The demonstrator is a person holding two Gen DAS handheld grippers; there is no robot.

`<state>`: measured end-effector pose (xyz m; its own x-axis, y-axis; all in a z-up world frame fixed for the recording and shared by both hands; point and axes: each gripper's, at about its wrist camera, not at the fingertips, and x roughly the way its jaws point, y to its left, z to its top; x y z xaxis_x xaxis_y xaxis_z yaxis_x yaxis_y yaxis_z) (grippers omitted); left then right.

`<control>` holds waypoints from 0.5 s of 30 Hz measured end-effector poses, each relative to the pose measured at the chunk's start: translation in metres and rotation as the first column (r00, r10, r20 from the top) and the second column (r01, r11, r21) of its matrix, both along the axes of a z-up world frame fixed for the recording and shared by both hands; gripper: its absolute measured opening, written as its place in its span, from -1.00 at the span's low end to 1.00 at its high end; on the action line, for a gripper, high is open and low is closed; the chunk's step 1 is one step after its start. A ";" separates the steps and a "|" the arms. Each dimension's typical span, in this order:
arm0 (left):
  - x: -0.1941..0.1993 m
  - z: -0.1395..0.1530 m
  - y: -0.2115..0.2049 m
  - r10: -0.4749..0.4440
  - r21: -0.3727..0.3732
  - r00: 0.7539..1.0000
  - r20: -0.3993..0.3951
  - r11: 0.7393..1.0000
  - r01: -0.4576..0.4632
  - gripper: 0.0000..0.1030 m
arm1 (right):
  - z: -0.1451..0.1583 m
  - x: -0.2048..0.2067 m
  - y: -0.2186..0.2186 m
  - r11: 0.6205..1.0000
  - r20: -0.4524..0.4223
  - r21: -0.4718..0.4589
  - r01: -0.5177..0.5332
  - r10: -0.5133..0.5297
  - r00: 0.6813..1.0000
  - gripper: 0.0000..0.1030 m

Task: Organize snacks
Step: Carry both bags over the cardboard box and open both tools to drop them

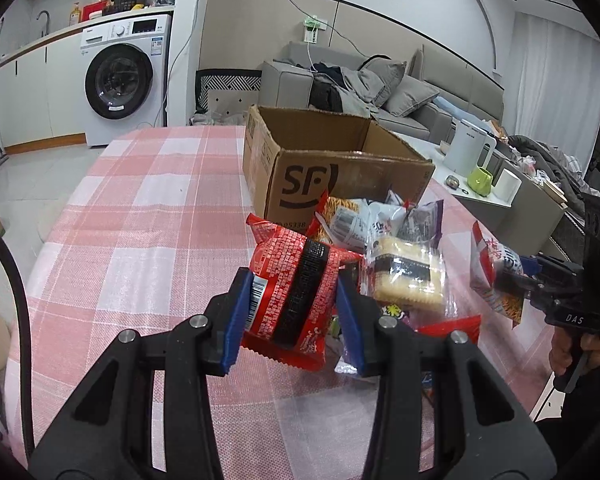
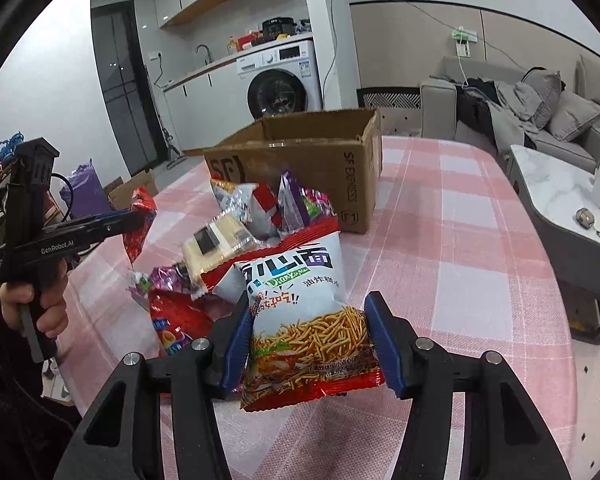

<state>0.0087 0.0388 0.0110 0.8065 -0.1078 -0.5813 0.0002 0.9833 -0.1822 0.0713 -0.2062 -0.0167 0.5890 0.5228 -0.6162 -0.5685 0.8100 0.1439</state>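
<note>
1. Here, in the left wrist view, the left gripper (image 1: 292,312) has its two blue pads pressed on the sides of a red snack bag (image 1: 296,284). The bag is held up, just in front of the snack pile (image 1: 384,236).
2. The pile sits on the pink checked table (image 1: 140,208), right in front of the cardboard box (image 1: 332,160). The box is open at the top, and its near wall touches the back of the pile.
3. To the left of the pile the cloth is bare all the way to the round table edge. Past that edge are the floor and a washing machine (image 1: 120,80).
4. On the right side of this view, the right gripper (image 1: 512,280) pinches a white noodle bag (image 1: 496,268) in the air, near the right table edge.
5. Now the right wrist view. The right gripper (image 2: 306,340) is clamped on the white noodle bag (image 2: 304,320), one blue pad on each side. The bag's red bottom edge hangs below the pads.
6. Behind it lies the snack pile (image 2: 240,240), then the cardboard box (image 2: 312,168) with its flaps open.
7. To the right of the box and pile there is lots of bare pink table (image 2: 460,240), up to the curved edge. A grey side table (image 2: 552,192) stands just past it.
8. On the left, the left gripper (image 2: 138,216) holds the red snack bag (image 2: 140,224) above the table's left side.
</note>
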 end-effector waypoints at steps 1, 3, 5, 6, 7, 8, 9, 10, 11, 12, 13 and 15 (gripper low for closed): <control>0.000 0.003 -0.001 0.000 0.003 1.000 0.006 1.000 0.000 -0.25 | 0.004 -0.002 0.000 1.000 0.011 0.004 0.003 -0.004 1.000 0.08; -0.001 0.008 -0.003 -0.003 0.009 1.000 0.018 1.000 0.003 -0.25 | 0.010 -0.003 0.000 1.000 0.031 0.014 0.007 -0.008 0.999 0.08; 0.001 0.013 -0.005 -0.007 0.013 1.000 0.029 1.000 0.007 -0.25 | 0.017 -0.003 0.002 1.000 0.050 0.019 0.010 -0.011 0.999 0.08; 0.002 0.016 -0.006 -0.009 0.015 0.999 0.034 1.000 0.008 -0.25 | 0.021 -0.003 0.003 1.000 0.057 0.023 0.013 -0.014 0.998 0.08; 0.004 0.018 -0.008 -0.010 0.018 0.999 0.039 1.000 0.009 -0.25 | 0.024 -0.002 0.005 1.000 0.062 0.026 0.012 -0.014 0.998 0.08; 0.005 0.022 -0.009 -0.011 0.021 0.999 0.045 1.000 0.010 -0.25 | 0.028 -0.002 0.006 1.000 0.069 0.028 0.013 -0.015 0.997 0.08; 0.007 0.026 -0.010 -0.011 0.023 0.999 0.050 1.000 0.010 -0.25 | 0.032 -0.002 0.008 0.999 0.078 0.031 0.015 -0.018 0.997 0.08; 0.009 0.029 -0.011 -0.013 0.026 0.998 0.055 1.000 0.012 -0.25 | 0.035 -0.002 0.010 0.999 0.084 0.034 0.013 -0.016 0.996 0.08; 0.010 0.033 -0.012 -0.015 0.031 0.998 0.060 0.999 0.013 -0.25 | 0.038 0.000 0.011 0.999 0.090 0.035 0.014 -0.017 0.996 0.08; 0.012 0.036 -0.014 -0.016 0.037 0.998 0.066 0.999 0.014 -0.25 | 0.042 0.001 0.013 0.999 0.099 0.038 0.019 -0.022 0.995 0.08; 0.014 0.040 -0.015 -0.017 0.044 0.997 0.072 0.999 0.014 -0.25 | 0.044 0.002 0.014 0.999 0.104 0.041 0.020 -0.025 0.994 0.08; 0.019 0.046 -0.018 -0.021 0.053 0.997 0.079 0.998 0.017 -0.25 | 0.049 0.004 0.017 0.998 0.115 0.052 0.033 -0.039 0.993 0.08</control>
<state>0.0274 0.0209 0.0574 0.8485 -0.0948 -0.5205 0.0316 0.9911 -0.1291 0.0757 -0.1896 0.0328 0.6740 0.5284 -0.5162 -0.5544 0.8237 0.1193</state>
